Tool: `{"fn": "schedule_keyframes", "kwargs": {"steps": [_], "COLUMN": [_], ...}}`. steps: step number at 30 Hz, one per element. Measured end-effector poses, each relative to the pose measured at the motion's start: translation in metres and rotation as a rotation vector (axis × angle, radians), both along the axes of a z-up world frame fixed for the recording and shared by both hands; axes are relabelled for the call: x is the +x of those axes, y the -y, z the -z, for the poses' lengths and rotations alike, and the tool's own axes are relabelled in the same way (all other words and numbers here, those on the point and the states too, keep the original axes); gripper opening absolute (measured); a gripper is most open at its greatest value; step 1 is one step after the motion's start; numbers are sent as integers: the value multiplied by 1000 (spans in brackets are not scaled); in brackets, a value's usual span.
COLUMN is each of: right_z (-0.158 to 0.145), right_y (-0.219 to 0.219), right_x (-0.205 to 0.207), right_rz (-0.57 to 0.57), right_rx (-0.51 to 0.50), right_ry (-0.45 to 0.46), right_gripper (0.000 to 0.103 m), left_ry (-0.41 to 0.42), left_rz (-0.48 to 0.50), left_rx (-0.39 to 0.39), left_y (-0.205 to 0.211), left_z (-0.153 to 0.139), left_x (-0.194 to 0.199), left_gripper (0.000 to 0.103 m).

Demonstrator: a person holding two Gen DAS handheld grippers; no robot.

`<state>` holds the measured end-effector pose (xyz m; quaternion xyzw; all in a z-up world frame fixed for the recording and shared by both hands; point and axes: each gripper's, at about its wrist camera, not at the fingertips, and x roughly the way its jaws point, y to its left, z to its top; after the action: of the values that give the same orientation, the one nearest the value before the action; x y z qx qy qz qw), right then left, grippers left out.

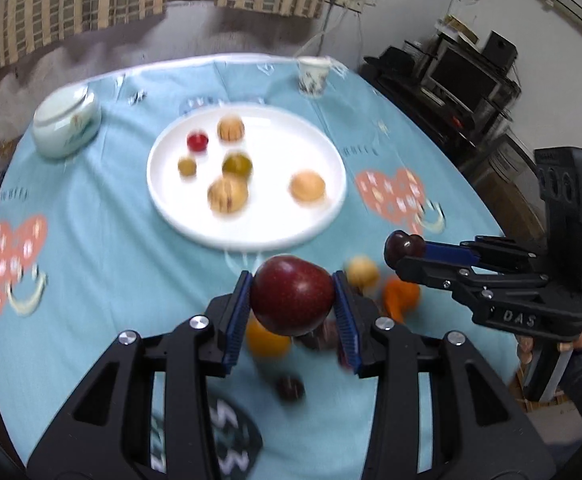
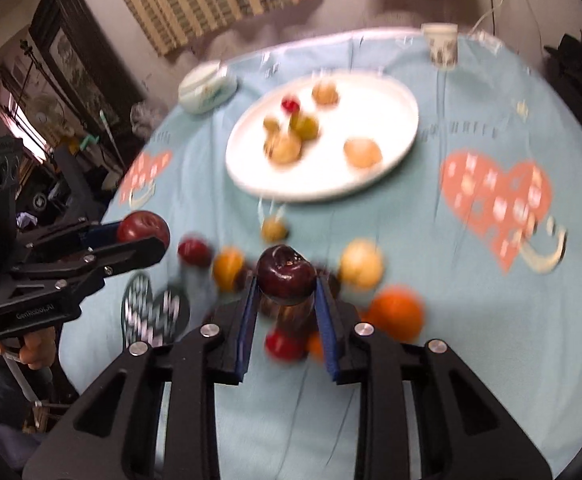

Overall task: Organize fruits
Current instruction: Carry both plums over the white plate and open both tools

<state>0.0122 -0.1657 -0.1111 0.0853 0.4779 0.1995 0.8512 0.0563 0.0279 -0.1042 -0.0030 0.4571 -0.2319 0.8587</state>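
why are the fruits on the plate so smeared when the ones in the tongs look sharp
Left wrist view: motion blur smears the white plate and its fruits, while the red plum in the left tongs moves with the camera and stays crisp. Right wrist view: same effect, heavier; the dark plum in the right tongs is sharp, the tablecloth streaked. Fisheye bends the table edge in both.

Motion blur, dim corners, window glare

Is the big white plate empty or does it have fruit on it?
Not empty. The white plate holds six small fruits: one red, the rest yellowish or green. More fruit lies on the tablecloth beside it.
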Motion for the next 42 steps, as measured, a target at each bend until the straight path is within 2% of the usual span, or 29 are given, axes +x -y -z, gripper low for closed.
{"fn": "schedule_keyframes", "kwargs": {"steps": [4, 11, 13, 16, 18, 19, 20, 24, 27, 29, 32, 36, 37, 38, 39, 42], "right_z": [-3, 18, 28, 37, 40, 40, 39, 34, 29, 29, 31, 45, 51, 55, 57, 52], "right_y": [1, -6, -12, -21, -20, -16, -11, 4, 25, 39, 54, 61, 63, 65, 68, 76], "right_x": [55, 140, 162, 179, 183, 185, 186, 171, 139, 106, 51, -3, -14, -20, -29, -43], "right_rz": [12, -3, -43, -93, -85, -67, -58, -31, 18, 40, 39, 41, 47, 60, 92, 155], "right_rx": [-40, -102, -114, -172, -204, -208, -192, -146, -53, 24, 112, 251, 317, 376, 459, 583], "right_ry": [37, 24, -1, 2, 14, 18, 28, 43, 38, 17, -17, -125, -167, -200, -217, -202], "right_gripper": [29, 30, 30, 32, 46, 65, 66, 66, 66, 70, 76, 76, 80, 91, 94, 100], "left_ry": [-16, -58, -50, -37, -35, -37, -36, -11, 14, 19, 12, -21, -46, -64, -80, -91], "left_rz": [-40, -99, -96, -95, -104, -120, -134, -192, -214, -189, -145, -110, -103, -101, -99, -99], "left_rx": [18, 101, 120, 128, 131, 130, 125, 84, 56, 30, 46, 104, 112, 113, 115, 132], "left_y": [18, 34, 38, 41, 36, 32, 28, 8, -2, -4, 4, 16, 19, 20, 20, 14], "left_z": [6, 32, 38, 40, 42, 42, 41, 28, 16, 11, 11, 24, 29, 33, 36, 40], "left_x": [57, 117, 125, 132, 134, 135, 134, 115, 89, 63, 28, -11, -21, -27, -36, -64], "left_gripper": [41, 41, 51, 56, 59, 62, 62, 66, 78, 79, 80, 87, 87, 87, 87, 87]}}
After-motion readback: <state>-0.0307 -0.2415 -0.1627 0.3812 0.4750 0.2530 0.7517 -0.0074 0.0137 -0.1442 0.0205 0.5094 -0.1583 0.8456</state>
